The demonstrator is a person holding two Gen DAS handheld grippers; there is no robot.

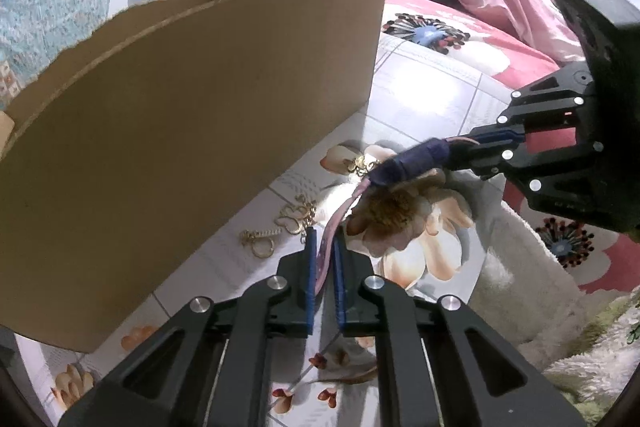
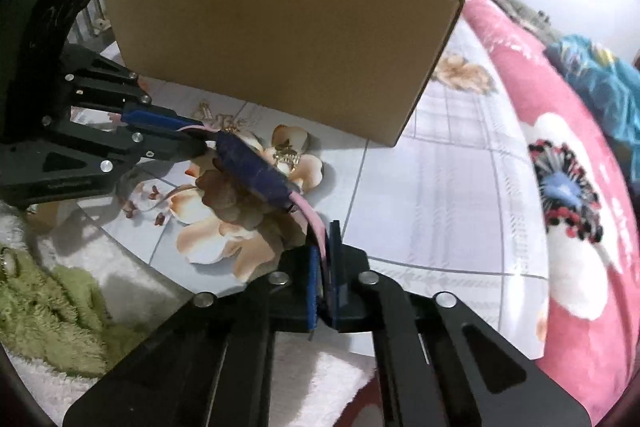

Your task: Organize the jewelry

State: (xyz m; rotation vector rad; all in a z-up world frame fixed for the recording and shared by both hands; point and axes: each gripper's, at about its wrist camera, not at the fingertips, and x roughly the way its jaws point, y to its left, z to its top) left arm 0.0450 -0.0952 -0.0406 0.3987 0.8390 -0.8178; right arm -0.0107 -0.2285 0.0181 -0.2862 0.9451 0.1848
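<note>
The left gripper (image 1: 324,267) has its jaws nearly closed on one end of a pink strap (image 1: 332,227), which runs up toward one o'clock into a dark blue middle piece (image 1: 404,163). The right gripper (image 1: 486,151) comes in from three o'clock and pinches the strap's other end, so the band hangs stretched between the two, above a floral tablecloth (image 1: 432,99).

In the right wrist view the same holds: the right gripper (image 2: 326,267) is drawn tight on the pink strap (image 2: 310,223), the dark blue middle piece (image 2: 254,167) lies toward ten o'clock, and the left gripper (image 2: 188,135) holds the far end at nine o'clock.

A cardboard box (image 2: 280,43) stands at twelve o'clock, open at the top, with its near wall just behind the strap. Its bottom edge runs close along the gold jewelry (image 1: 280,227) lying on the cloth at eleven o'clock in the left view; more gold pieces (image 1: 362,163) sit near the blue piece. Seen from the right wrist, a gold piece (image 2: 286,157) lies just behind the band.

Open cloth lies to the right of the box, toward two o'clock in the right view, ending at a pink flowered blanket (image 2: 560,147). At seven o'clock a green fuzzy cloth (image 2: 60,311) borders the surface.
</note>
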